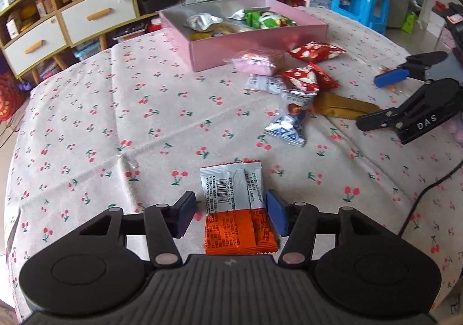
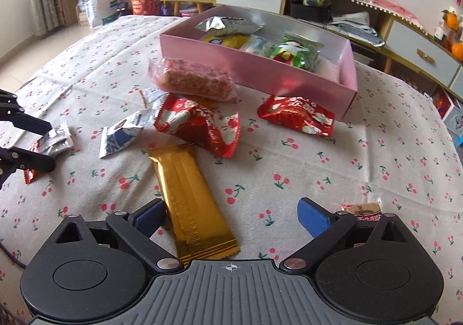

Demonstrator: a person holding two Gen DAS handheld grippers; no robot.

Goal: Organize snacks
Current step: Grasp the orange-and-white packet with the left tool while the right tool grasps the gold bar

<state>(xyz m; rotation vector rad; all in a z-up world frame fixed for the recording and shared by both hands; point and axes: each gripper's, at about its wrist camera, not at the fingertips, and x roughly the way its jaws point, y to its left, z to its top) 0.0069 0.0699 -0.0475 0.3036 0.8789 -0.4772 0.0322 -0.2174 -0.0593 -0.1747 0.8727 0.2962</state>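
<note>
The flat orange-and-silver foil snack packet (image 1: 237,209) lies printed-back up on the cherry-patterned cloth surface (image 1: 115,122), right between the blue pads of the left tool (image 1: 231,216), its long axis running straight away along the fingers, silver end far, orange end tucked toward the tool body. Left tool is spread, pads just beside the packet's two long edges, nothing clenched yet, so to my eye it only needs to squeeze across the short width.

Over on the other side, the long gold foil wafer bar (image 2: 189,203) sits inside the released right tool (image 2: 230,222), but off-centre: hard up by its left pad and slanting away toward the far left, with a clear gap to the right pad (image 2: 312,221). That one looks to need a shift leftward before closing.

Beyond both, the loose pile: two red pouches, a blue-and-white sachet, a pink rice-crisp bar. Further back stands the pink cardboard box (image 2: 260,64), already part filled, nearer the right tool's line of reach
</note>
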